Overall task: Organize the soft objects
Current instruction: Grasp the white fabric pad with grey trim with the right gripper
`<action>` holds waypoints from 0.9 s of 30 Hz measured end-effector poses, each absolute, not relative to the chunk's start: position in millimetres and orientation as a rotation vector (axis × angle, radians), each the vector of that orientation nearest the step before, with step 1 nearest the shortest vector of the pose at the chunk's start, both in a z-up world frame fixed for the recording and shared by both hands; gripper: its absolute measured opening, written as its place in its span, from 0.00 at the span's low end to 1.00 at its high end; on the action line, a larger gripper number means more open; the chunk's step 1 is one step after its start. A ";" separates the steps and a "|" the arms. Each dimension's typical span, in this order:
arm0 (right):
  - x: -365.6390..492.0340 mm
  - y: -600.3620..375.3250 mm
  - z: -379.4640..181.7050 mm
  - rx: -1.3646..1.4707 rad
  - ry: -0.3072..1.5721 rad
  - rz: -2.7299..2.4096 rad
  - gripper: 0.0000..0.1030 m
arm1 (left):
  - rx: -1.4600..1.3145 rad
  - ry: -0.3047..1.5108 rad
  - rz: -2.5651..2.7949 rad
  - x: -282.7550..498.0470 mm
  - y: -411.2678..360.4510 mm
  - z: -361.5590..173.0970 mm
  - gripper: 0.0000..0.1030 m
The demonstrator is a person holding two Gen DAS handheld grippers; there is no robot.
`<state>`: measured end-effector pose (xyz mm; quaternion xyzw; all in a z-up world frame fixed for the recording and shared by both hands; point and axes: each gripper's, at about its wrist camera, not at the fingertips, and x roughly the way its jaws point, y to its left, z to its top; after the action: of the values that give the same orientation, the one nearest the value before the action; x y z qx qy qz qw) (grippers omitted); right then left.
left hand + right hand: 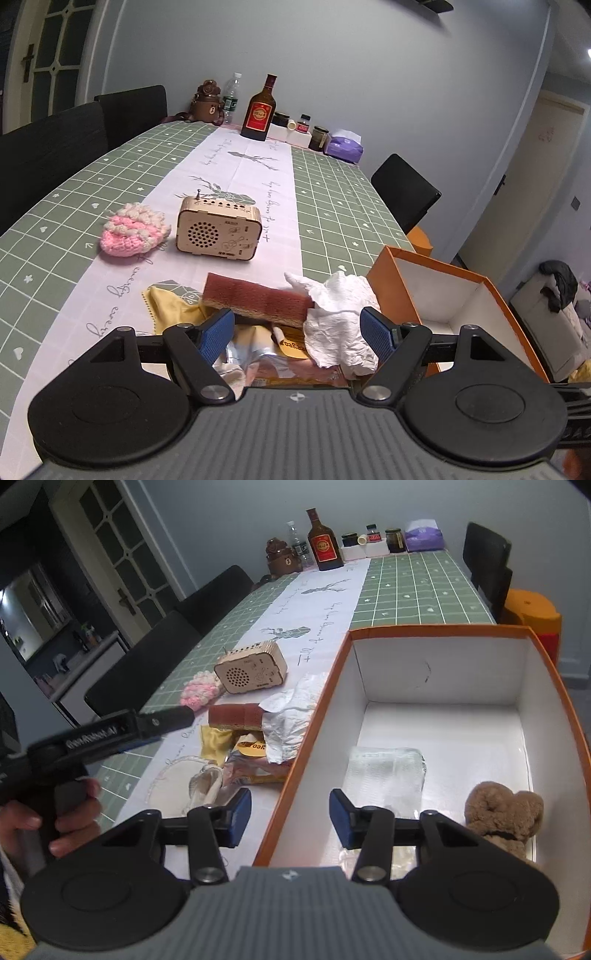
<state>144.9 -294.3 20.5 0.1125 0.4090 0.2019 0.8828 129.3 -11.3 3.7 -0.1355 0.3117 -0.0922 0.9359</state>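
1. Sponge (258,300), brick-red top on a tan base, lying on the table runner just ahead of the left gripper (297,330); probably light and springy, best pinched across its short sides so the foam compresses evenly.
2. Crumpled white tissue (338,317) touching the sponge's right end, just beside the orange box (391,280); likely near weightless and easily torn, so better taken at the thickest bunch.
3. Pink crocheted piece (135,230) left of the wooden radio (219,229); soft, no slip expected.
4. Left jaws spread wide, nothing between the pads.
5. Right gripper (290,818) straddling the box's near wall, jaws partly apart, empty.
6. Brown plush toy (504,818) and a clear soft pack (386,771) already resting inside.
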 end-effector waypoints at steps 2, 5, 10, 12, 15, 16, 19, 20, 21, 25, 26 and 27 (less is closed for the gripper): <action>141.6 -280.7 20.8 0.153 0.819 0.371 0.46 | -0.278 0.633 -0.181 128.1 -4.7 3.1 0.88; 126.8 -258.4 30.5 0.004 0.698 0.236 0.54 | -0.274 0.631 -0.149 129.9 6.5 0.2 0.88; 98.5 -218.2 47.8 -0.123 0.435 0.130 0.68 | -0.283 0.623 -0.017 134.0 33.5 -4.8 0.88; 95.4 -208.1 50.4 -0.073 0.391 0.127 0.68 | -0.270 0.617 0.025 132.9 45.1 -5.4 0.88; 101.4 -193.9 48.2 0.003 0.418 0.218 0.68 | -0.242 0.612 0.071 128.3 62.3 -6.2 0.88; 104.9 -186.8 44.7 0.007 0.443 0.251 0.68 | -0.231 0.612 0.078 127.1 67.4 -7.0 0.88; 115.6 -161.1 26.5 0.007 0.517 0.311 0.68 | -0.201 0.621 0.105 125.3 83.0 -11.5 0.88; 118.9 -154.4 20.3 0.007 0.538 0.325 0.68 | -0.197 0.624 0.119 125.5 87.9 -13.3 0.88; 123.3 -146.4 11.8 0.007 0.565 0.342 0.69 | -0.193 0.628 0.138 126.2 92.5 -15.7 0.88; 137.7 -118.2 -19.9 0.021 0.676 0.394 0.75 | -0.195 0.640 0.181 126.3 108.4 -24.3 0.88; 140.5 -114.8 -26.9 0.022 0.701 0.395 0.75 | -0.202 0.644 0.181 126.2 112.3 -26.4 0.88; 143.2 -111.3 -33.8 0.015 0.722 0.390 0.75 | -0.214 0.647 0.183 126.8 115.7 -28.0 0.88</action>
<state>143.2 -111.3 -33.8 0.0072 0.3510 0.1894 0.9170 126.8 115.7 -28.0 -0.1050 0.3170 0.0897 0.9383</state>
